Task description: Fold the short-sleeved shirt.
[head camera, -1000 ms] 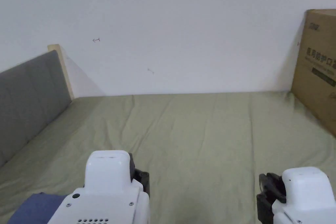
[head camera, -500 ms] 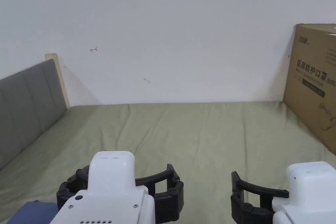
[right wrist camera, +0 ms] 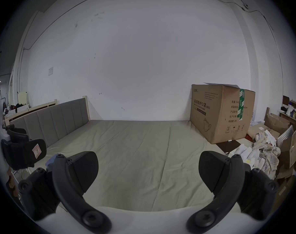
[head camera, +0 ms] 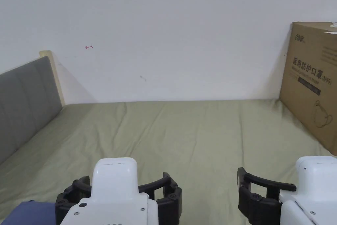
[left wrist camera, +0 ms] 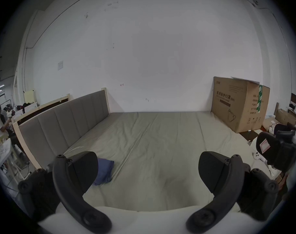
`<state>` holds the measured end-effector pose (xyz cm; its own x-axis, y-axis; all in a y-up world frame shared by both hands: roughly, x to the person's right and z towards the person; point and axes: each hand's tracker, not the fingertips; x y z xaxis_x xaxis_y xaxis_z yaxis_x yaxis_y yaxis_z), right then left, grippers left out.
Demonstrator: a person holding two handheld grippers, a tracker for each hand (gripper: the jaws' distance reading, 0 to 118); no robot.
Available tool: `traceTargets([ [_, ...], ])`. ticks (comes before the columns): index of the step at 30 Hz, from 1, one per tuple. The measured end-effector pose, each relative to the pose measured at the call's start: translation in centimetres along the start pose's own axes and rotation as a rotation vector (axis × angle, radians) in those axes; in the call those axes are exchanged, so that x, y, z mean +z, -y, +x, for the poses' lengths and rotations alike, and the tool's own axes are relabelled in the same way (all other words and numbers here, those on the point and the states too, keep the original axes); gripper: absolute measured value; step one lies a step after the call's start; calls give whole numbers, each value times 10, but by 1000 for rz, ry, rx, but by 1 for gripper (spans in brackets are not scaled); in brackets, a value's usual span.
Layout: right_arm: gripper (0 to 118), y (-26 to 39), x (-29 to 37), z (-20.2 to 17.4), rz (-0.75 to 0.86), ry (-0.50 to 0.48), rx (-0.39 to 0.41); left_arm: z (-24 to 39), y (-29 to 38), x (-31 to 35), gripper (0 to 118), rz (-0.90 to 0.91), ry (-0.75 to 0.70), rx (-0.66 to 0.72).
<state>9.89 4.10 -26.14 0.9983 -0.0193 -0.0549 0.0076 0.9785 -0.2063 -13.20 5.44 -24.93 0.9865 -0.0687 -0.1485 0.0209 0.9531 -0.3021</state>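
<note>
Both claws hang over the near edge of the bed (head camera: 197, 130), jaws spread wide and holding nothing: left claw (left wrist camera: 148, 170), right claw (right wrist camera: 148, 170). A folded blue shirt (left wrist camera: 104, 170) lies on the sheet, near left, by the grey headboard (left wrist camera: 63, 128). Far right stands a cardboard box (head camera: 312, 84); its contents are hidden.

The bed sheet (head camera: 197, 130) was plain olive green, the folded shirt (left wrist camera: 104, 171) at its left edge solid blue, the headboard (head camera: 23, 103) grey with a pale wood border, the wall (head camera: 181, 31) white, the cardboard box (head camera: 312, 84) brown with dark print, and both grippers white-bodied with black jaws.
</note>
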Motion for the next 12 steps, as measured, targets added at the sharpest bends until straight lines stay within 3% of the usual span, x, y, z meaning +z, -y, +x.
traceTargets([
  [12,118,3,-6,1,-30,0,-1,-7,-5,-2,118,33,70,29],
])
